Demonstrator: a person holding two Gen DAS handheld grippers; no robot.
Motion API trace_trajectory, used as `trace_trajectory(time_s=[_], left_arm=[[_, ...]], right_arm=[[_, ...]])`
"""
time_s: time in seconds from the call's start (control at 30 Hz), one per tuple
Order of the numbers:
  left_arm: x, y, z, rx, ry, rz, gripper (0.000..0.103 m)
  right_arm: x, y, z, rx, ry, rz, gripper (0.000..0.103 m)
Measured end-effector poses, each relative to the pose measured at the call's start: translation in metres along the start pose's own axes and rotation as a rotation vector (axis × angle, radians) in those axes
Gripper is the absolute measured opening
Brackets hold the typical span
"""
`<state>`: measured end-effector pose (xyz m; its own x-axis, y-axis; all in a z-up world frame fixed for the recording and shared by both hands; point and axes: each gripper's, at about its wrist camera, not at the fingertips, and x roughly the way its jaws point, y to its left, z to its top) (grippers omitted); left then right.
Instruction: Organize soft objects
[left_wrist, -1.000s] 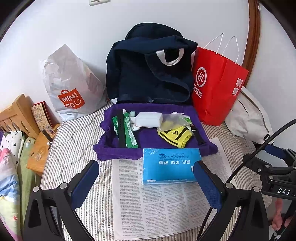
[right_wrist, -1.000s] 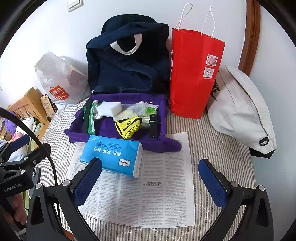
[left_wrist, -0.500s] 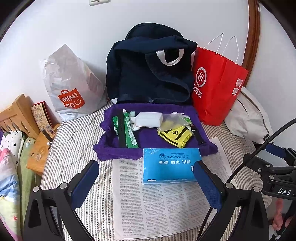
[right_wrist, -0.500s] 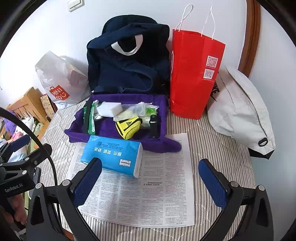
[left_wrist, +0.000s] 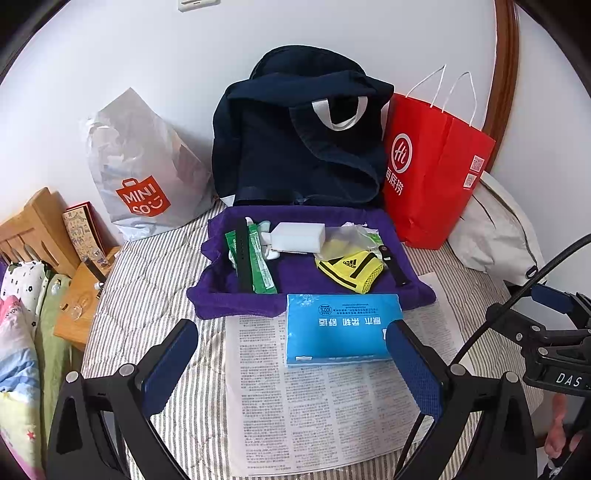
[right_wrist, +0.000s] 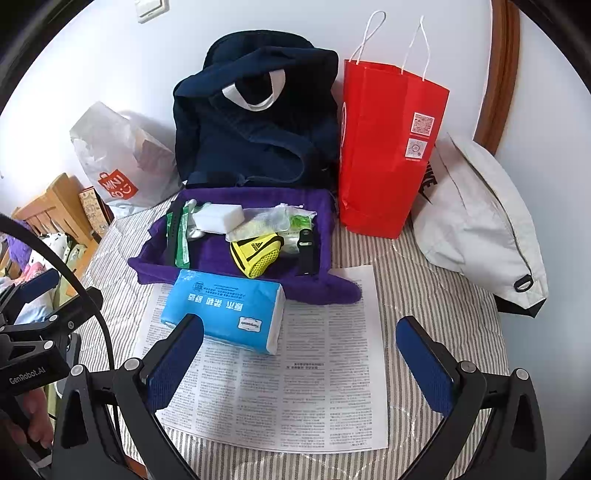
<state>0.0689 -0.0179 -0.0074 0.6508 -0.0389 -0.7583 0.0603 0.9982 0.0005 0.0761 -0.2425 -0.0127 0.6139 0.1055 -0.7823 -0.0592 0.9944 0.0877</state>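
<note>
A blue tissue pack (left_wrist: 341, 326) (right_wrist: 225, 308) lies on a newspaper sheet (left_wrist: 325, 402) (right_wrist: 295, 376), just in front of a purple cloth tray (left_wrist: 295, 291) (right_wrist: 236, 258). The tray holds a yellow Adidas pouch (left_wrist: 351, 269) (right_wrist: 256, 254), a white sponge block (left_wrist: 299, 236) (right_wrist: 218, 218), green packets (left_wrist: 258, 262) and black straps. My left gripper (left_wrist: 291, 365) is open, low over the newspaper, its right finger overlapping the pack's near right corner. My right gripper (right_wrist: 299, 362) is open too, hovering right of the pack.
Against the wall stand a navy backpack (left_wrist: 299, 144) (right_wrist: 255, 118), a red paper bag (left_wrist: 432, 177) (right_wrist: 384, 147), a white Miniso bag (left_wrist: 144, 173) and a pale drawstring bag (right_wrist: 476, 218). A wooden headboard (left_wrist: 33, 229) and bedding lie left. A hand (right_wrist: 33, 413) grips each handle.
The right wrist view has crept slightly; the scene sits marginally lower in it. Both grippers stay open and no object has moved.
</note>
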Motion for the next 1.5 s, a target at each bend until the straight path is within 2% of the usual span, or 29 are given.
trace_trajectory(time_s=[1.5], left_arm=[[-0.0048, 0.0042, 0.002, 0.007, -0.004, 0.001, 0.103]], right_arm=[[-0.003, -0.0004, 0.0019, -0.01, 0.0, 0.002, 0.102]])
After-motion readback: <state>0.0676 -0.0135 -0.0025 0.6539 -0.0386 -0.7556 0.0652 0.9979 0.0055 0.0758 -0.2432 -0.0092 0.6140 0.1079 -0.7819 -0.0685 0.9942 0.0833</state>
